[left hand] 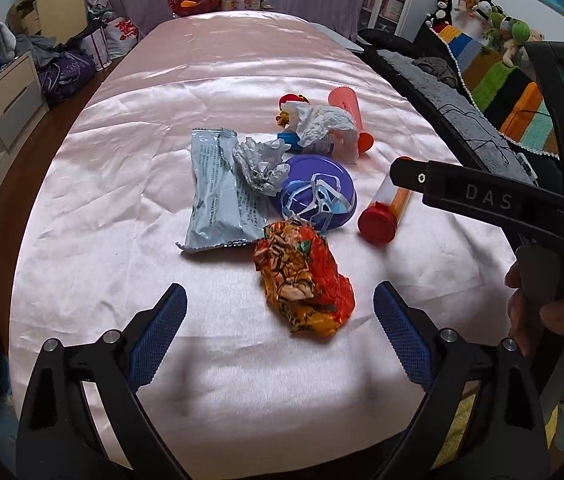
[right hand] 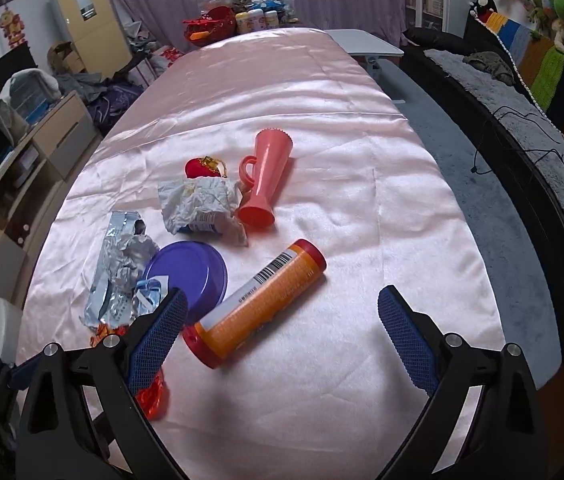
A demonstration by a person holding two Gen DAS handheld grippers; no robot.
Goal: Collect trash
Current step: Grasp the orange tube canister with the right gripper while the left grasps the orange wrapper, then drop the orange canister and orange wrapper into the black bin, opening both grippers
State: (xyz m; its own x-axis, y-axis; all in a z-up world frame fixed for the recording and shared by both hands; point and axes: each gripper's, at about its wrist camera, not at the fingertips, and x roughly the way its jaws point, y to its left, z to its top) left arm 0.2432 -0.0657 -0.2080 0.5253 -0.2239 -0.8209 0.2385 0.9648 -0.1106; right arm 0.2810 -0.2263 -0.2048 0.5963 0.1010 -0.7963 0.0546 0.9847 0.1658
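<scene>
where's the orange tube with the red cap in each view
Left wrist view: the orange tube lies right of centre, red cap toward the camera, its far end hidden behind the right gripper.
Right wrist view: it lies at lower centre, diagonal, ahead of the open jaws, barcode up.
Shared landmark: the purple lid just to its left in both views.

Pink satin cloth point(left hand: 129, 184) covers the table; a striped crochet blanket point(right hand: 554, 76) drapes the sofa.
</scene>
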